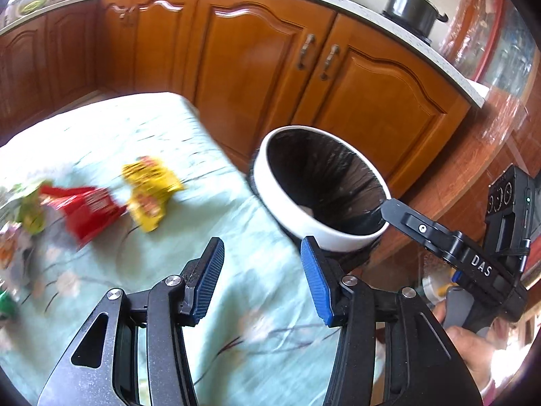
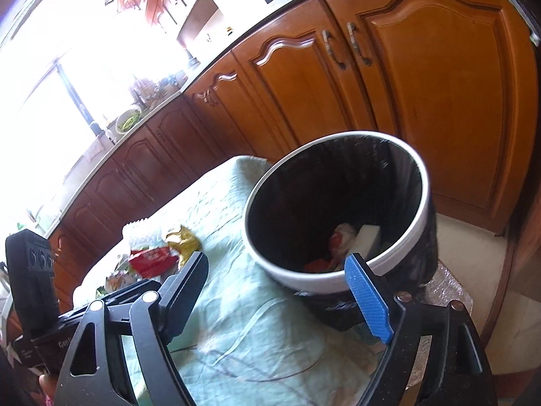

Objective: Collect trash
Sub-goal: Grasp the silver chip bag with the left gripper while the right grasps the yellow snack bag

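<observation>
Left wrist view, left hand-held gripper (image 1: 262, 260): its jaws stood apart with nothing between them, above the pale green tablecloth (image 1: 162, 135).
Left wrist view, trash: a red wrapper (image 1: 86, 208) and a yellow wrapper (image 1: 152, 193) lay touching each other on the table, left of the gripper; more blurred wrappers lay at the left edge.
Left wrist view, trash bin (image 1: 314, 226): a white-rimmed bin with a black liner stood just beside the table edge, before the wooden cabinets (image 1: 257, 77).
Left wrist view, right hand-held gripper (image 1: 383, 208): one finger reached over the bin rim from the right.
Right wrist view, right hand-held gripper (image 2: 277, 272): its jaws were wide apart and empty, near the bin (image 2: 297, 270).
Right wrist view, bin content: several pieces of trash (image 2: 341, 240) lay at the bottom.
Right wrist view, table: the red wrapper (image 2: 152, 260) and the yellow wrapper (image 2: 184, 240) lay on the cloth, left of the bin.
</observation>
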A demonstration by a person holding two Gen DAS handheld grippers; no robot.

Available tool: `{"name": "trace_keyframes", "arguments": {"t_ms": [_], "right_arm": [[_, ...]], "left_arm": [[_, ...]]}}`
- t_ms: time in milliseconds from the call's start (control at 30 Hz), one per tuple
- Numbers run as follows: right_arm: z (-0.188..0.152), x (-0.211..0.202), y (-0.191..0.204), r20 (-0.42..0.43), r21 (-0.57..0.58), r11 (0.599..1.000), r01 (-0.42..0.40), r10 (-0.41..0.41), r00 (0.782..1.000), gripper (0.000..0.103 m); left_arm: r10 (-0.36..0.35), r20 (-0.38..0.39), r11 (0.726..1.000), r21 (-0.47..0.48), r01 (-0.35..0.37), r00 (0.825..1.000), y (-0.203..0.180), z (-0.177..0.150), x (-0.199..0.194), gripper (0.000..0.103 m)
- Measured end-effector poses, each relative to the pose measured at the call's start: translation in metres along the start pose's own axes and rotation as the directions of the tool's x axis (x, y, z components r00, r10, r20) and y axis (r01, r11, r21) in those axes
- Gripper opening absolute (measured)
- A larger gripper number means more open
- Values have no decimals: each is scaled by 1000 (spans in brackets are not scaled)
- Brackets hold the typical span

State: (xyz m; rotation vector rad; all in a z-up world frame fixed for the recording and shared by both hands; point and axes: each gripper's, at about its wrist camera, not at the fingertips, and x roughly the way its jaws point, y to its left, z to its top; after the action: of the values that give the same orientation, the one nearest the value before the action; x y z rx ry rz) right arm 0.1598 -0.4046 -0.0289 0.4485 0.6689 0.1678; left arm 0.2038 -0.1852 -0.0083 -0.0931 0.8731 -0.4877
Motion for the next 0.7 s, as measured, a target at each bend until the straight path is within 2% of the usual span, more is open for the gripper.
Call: {"name": "trace_keyframes", "arguments": {"t_ms": [400, 700], "right_arm": [[-22, 30, 54, -78, -75, 995, -70, 64, 995, 87], [-27, 54, 74, -125, -85, 991, -99, 88, 988, 87]], "left_arm": [[72, 29, 984, -164, -66, 997, 78, -28, -41, 48], [98, 38, 970, -228, -87, 994, 109, -31, -47, 48]]}}
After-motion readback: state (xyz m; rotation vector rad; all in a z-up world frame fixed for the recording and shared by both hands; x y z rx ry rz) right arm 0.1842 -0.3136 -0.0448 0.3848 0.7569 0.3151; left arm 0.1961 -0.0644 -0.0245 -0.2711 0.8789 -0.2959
